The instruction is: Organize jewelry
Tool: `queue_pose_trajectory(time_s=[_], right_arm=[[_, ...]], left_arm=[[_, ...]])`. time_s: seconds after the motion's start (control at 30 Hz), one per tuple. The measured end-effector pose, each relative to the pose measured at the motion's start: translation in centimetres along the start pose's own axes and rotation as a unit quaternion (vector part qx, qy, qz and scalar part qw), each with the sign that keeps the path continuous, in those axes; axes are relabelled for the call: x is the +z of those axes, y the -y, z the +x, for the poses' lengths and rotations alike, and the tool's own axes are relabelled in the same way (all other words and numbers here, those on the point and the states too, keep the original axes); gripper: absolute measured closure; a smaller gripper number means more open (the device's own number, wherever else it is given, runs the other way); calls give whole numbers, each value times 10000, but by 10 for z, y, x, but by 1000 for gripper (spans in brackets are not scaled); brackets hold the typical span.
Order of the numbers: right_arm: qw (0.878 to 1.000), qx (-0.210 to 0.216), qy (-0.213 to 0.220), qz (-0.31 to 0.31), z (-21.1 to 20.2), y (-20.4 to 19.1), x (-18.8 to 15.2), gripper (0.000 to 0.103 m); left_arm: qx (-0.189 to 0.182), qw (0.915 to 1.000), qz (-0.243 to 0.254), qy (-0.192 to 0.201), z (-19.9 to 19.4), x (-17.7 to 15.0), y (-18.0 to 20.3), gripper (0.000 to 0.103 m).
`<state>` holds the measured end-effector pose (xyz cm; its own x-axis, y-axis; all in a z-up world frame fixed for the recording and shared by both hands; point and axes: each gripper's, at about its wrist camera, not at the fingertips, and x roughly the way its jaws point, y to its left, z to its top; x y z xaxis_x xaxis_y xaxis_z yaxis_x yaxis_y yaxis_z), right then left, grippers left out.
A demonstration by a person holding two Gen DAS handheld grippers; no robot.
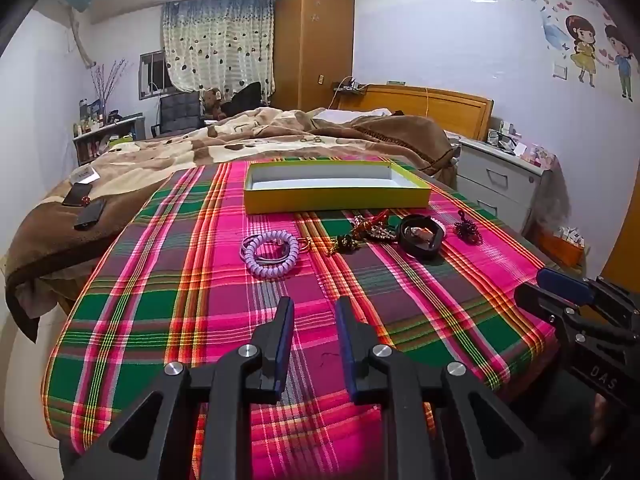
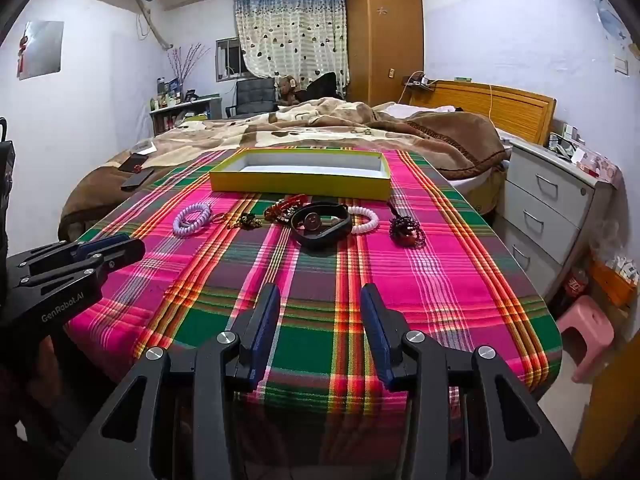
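Note:
A yellow open box (image 1: 336, 196) (image 2: 300, 186) with a white inside stands empty at the far end of the plaid-covered table (image 1: 224, 320) (image 2: 440, 280). In front of it lies a row of jewelry: a lilac coil bracelet (image 1: 270, 254) (image 2: 192, 220), a gold and dark trinket (image 1: 342, 243) (image 2: 244, 221), red beaded pieces (image 1: 370, 226) (image 2: 282, 208), a black band (image 1: 422, 236) (image 2: 320, 226), a white bead bracelet (image 2: 366, 220) and a dark purple bead bracelet (image 1: 467, 230) (image 2: 408, 232). My left gripper (image 1: 314, 312) and right gripper (image 2: 320, 298) are open and empty above the near table end.
A bed with brown blankets (image 1: 280, 136) lies behind the table, with phones (image 1: 90, 212) on its left side. A grey drawer chest (image 2: 560, 208) and a pink stool (image 2: 588, 336) stand to the right. A wooden wardrobe (image 2: 384, 36) stands at the back.

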<state>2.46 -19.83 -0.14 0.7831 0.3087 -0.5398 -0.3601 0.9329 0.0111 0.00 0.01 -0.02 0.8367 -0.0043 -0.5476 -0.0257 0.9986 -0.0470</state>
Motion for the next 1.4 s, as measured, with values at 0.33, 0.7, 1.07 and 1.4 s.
queue_pose_trajectory(time_s=[0.33,0.7,1.07,1.4], right_arm=[[10000,22,19,19,-1,1,0,60],[10000,4,23,3,-2,1,1,60],[10000,5,23,5,-7,7,4,60],[10000,-5,27,-2,-6,5,4,60]], left_arm=[[57,10000,-19,-34,-3,4,1,82],[23,10000,-45,-19,-7,0,-1,82],[44,10000,-16,-8,-6,0,-1,82],[50,10000,-32,-6,-7,1,0,82]])
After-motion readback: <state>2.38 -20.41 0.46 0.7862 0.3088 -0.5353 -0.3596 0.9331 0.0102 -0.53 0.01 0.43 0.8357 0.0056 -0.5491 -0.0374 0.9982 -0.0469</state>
